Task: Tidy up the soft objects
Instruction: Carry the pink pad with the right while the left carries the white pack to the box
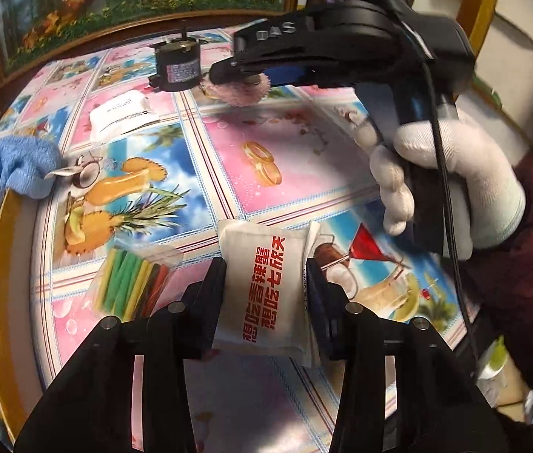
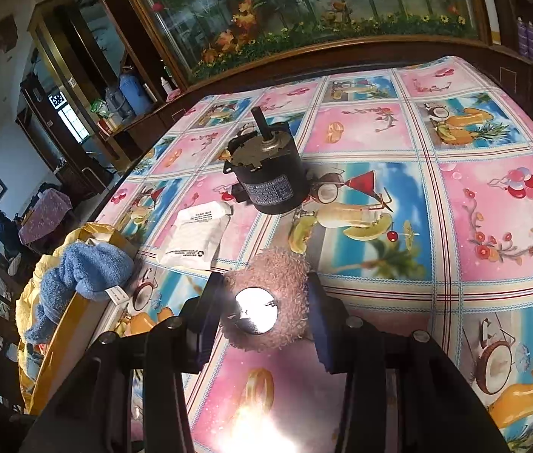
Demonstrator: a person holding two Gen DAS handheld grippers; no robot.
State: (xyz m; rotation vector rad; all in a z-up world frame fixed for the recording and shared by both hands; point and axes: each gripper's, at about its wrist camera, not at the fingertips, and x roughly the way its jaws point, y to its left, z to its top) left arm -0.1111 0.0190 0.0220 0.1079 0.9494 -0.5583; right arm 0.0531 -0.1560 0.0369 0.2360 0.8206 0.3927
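Both jaws grip: left gripper (image 1: 266, 294) pinches the tissue pack (image 1: 266, 294), right gripper (image 2: 266, 302) the pink puff (image 2: 266, 302).

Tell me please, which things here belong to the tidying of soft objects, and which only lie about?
Job:
- white tissue packet, in left tool
- pink fluffy puff, in right tool
- blue towel

Lying about:
- black motor
- white sachet
- coloured strips pack

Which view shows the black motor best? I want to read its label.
The right wrist view: the black motor stands near, its shaft, top plate and label facing the camera. The left wrist view shows it small and far off, beside the right gripper.
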